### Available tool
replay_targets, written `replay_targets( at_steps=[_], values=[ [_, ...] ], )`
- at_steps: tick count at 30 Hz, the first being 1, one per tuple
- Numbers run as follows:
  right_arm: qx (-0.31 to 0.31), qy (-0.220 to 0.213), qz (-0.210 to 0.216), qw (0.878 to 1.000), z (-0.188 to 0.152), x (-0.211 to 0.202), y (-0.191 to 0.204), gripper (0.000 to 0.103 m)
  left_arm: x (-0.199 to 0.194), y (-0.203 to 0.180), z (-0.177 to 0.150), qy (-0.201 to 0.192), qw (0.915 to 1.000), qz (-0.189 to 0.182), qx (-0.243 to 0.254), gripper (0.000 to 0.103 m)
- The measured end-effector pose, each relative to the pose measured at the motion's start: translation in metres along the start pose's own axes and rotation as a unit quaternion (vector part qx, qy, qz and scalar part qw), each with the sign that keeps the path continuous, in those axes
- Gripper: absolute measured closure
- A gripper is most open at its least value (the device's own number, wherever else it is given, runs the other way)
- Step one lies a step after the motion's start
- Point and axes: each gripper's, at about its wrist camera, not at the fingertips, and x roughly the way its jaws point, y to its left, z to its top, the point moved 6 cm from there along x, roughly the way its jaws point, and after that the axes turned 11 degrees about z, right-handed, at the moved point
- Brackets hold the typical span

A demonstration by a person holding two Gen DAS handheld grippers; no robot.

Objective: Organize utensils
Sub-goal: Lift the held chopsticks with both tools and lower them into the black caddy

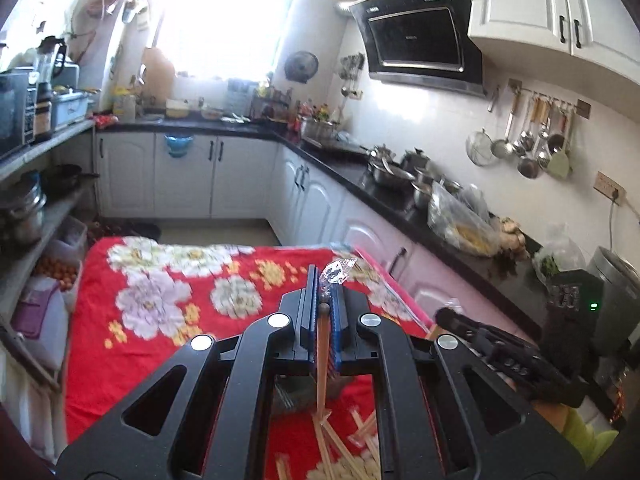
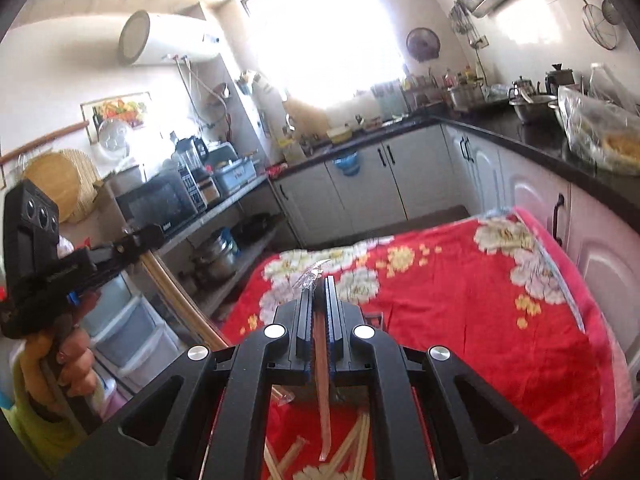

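Observation:
My left gripper (image 1: 325,292) is shut on a wrapped pair of wooden chopsticks (image 1: 322,364); its clear wrapper end (image 1: 338,272) sticks out past the fingertips. My right gripper (image 2: 319,292) is shut on another wrapped chopstick pair (image 2: 322,392), its crinkled wrapper (image 2: 310,276) poking out ahead. Both are held above the table with the red floral cloth (image 1: 168,280), also in the right wrist view (image 2: 460,312). Several more wrapped chopsticks (image 1: 340,440) lie scattered on the cloth below the grippers, also in the right wrist view (image 2: 352,452).
A black counter (image 1: 384,196) with pots and bags runs along the right, white cabinets (image 1: 184,172) below. Shelves with appliances (image 2: 168,200) stand on the left. The other gripper shows at the right edge (image 1: 512,356) and at the left edge (image 2: 44,264).

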Motion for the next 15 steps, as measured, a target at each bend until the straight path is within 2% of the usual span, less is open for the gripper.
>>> replay_targets(
  at_steps=[7,15],
  values=[
    [-0.013,-0.038,-0.004,0.999,0.041,0.002,0.004,0.097,0.016,0.019,0.024,-0.015,0.9993,0.032,-0.013,0.100],
    [-0.025,-0.056,-0.022,0.998,0.059,0.019,-0.001,0.097,0.030,0.041,0.022,-0.026,0.9974,0.065,-0.018,0.100]
  ],
)
